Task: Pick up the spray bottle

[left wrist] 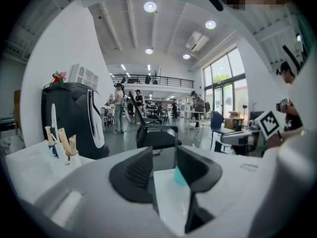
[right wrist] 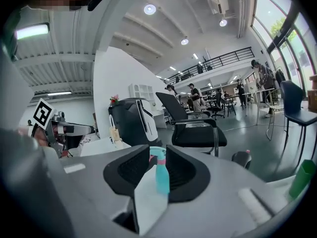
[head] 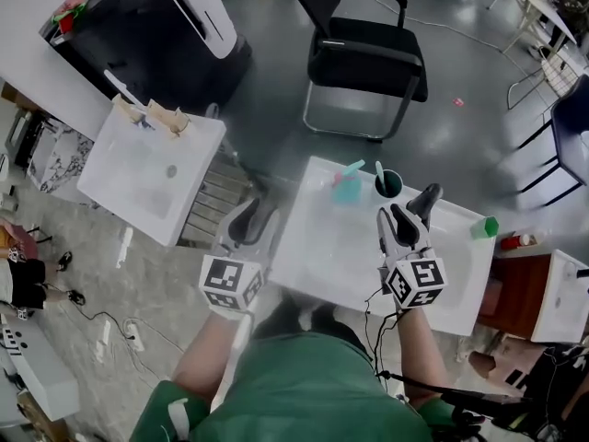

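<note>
Though the right gripper [right wrist: 157, 155] has its jaws parted by a moderate gap, they grip nothing. The teal spray bottle [right wrist: 161, 175] shows through that gap in the right gripper view, standing upright on the white table [right wrist: 148, 202] a little beyond the fingertips and clear of both pads. From the head view it stands ahead of these jaws and off toward the other gripper's side. A dark cup [head: 388, 184] with a pale stick in it stands just beside the bottle, nearer the right jaws' own line. Farther out on the right gripper's outer side, a green object [head: 485, 227] sits at the table's edge.

The left gripper [left wrist: 166, 157] is likewise open about as wide and holds nothing; only the table's corner and bare floor lie between its pads. In the left gripper view a sliver of the bottle peeks out past the inner jaw, ahead and toward the right gripper. These jaws hang at the table's near left edge.

Beyond the bottle, across open floor, stands a black chair [head: 368, 58]. Out past the left gripper's outer side is a second white table [head: 152, 168], with a black machine [head: 156, 35] farther off behind it.
</note>
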A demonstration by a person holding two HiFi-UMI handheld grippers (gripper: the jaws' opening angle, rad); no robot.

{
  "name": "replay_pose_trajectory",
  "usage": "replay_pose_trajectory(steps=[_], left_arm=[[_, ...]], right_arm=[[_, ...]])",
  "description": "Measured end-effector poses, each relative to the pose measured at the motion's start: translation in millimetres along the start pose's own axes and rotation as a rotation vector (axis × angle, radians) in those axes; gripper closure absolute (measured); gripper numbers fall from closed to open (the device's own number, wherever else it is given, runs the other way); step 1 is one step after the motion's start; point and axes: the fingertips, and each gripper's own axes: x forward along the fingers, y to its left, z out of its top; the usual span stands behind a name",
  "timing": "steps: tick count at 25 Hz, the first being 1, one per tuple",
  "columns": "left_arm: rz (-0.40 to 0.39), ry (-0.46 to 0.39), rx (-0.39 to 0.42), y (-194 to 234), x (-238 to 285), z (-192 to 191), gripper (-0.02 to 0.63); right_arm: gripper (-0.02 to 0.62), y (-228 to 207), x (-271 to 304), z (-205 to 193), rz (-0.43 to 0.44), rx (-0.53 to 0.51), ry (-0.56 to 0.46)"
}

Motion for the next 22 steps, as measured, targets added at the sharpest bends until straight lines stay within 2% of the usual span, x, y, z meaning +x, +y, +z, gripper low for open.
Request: replay_pose_trajectory(steps=[10,22], left_arm=[[-0.087,0.059,-0.033,14.2,22.9,-29.6,0.449],[-0.112,0.093,-0.079,50.0,53.5,-52.9,0.451]], right_arm=[[0.486,-0.2,48.9,-27.2,-0.054,-0.06,0.082],[0.486,-11.5,111.0,-52.4,-0.081,-0.078,0.163]])
